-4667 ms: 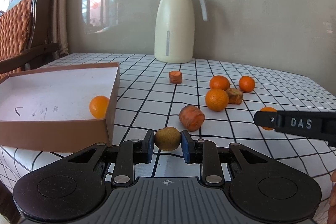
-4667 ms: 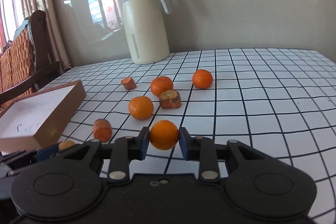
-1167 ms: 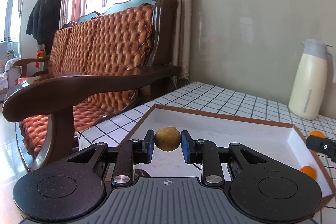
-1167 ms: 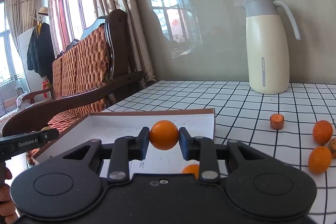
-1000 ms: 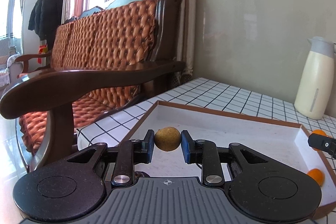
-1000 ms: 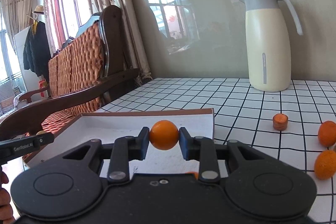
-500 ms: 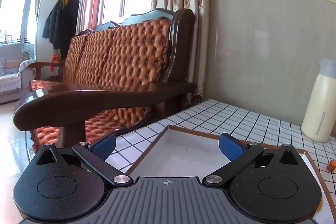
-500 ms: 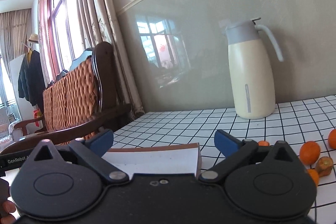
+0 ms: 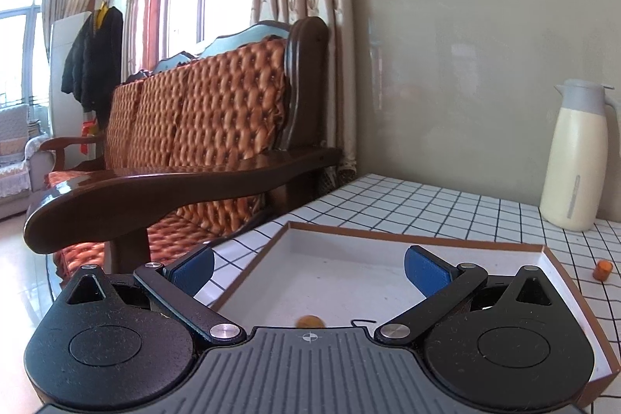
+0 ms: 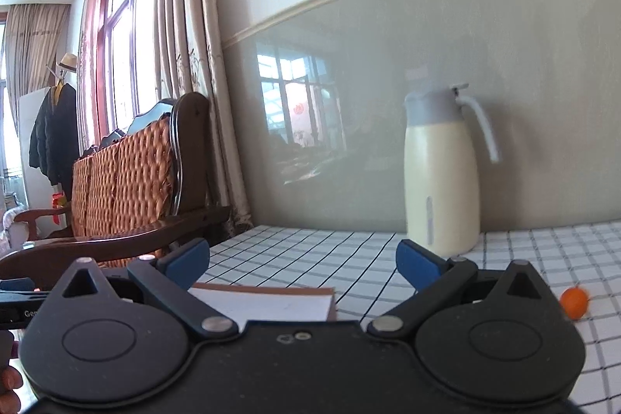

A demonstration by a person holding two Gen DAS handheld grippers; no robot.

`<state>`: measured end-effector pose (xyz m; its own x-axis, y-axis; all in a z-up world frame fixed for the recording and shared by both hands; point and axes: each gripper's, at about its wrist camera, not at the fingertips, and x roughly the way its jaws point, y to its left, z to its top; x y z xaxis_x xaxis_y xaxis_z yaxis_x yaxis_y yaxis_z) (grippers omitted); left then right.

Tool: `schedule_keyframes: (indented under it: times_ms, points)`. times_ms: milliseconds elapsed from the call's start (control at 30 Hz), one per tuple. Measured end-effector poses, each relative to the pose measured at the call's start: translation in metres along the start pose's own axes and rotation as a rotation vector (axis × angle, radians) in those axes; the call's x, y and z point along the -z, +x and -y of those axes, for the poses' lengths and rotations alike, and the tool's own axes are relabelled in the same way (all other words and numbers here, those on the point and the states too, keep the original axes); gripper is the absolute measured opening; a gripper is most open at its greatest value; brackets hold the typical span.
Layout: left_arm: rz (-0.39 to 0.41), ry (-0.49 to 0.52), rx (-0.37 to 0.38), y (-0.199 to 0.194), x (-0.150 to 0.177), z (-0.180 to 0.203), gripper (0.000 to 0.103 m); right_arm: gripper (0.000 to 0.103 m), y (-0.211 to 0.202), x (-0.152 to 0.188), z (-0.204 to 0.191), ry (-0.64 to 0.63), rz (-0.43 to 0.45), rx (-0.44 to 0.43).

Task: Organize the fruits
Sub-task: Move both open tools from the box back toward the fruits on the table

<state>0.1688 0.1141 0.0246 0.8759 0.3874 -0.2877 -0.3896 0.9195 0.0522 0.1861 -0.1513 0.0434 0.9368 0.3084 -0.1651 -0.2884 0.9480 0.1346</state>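
- Left wrist view: the left gripper stands spread as wide as it goes, its blue pads far apart and nothing between them; its jaws have just been opening.
- Below it lies the shallow cardboard box — brown outside, white inside — on the checked tablecloth; a small brownish fruit rests on the white floor of the box, just beyond the gripper's body, touching neither pad; its edges are blurred.
- A small orange chunk sits on the cloth just outside the box's right wall; a cream thermos jug with a grey top stands upright near the wall, well apart from the box; a wooden sofa with quilted orange cushions stands beside the table at the left.
- Right wrist view: the right gripper is likewise wide open and empty, blue pads far apart; its jaws too have just been opening.
- The far corner of the box shows between the jaws, lower down; what lies inside is hidden by the gripper's body.
- A mandarin lies on the cloth at the right, well apart from the box; the thermos jug stands behind, slightly blurred.
- At the left edge a black bar of the other gripper reaches in; fingers show at the bottom corner.
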Motion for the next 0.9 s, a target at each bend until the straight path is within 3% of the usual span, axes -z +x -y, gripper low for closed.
schedule_keyframes:
  times_ms: [200,367,433,600,900]
  points:
    - [-0.013,0.017,0.022,-0.005,0.004,0.014,0.103,0.097,-0.007,-0.001,0.011,0.001,-0.053,0.014]
    - [-0.012,0.035,0.050,-0.011,0.005,0.028,0.103,0.097,-0.026,-0.005,0.026,-0.012,-0.019,0.077]
    - [-0.008,0.043,0.059,-0.014,0.006,0.035,0.103,0.097,-0.025,-0.006,0.036,-0.002,-0.066,0.080]
    - [0.003,0.054,0.107,-0.022,0.006,0.052,0.103,0.097,-0.034,-0.003,0.056,0.025,-0.117,0.126]
    - [0.047,0.124,0.221,-0.049,0.012,0.098,0.103,0.097,-0.057,0.006,0.099,0.123,-0.099,0.211]
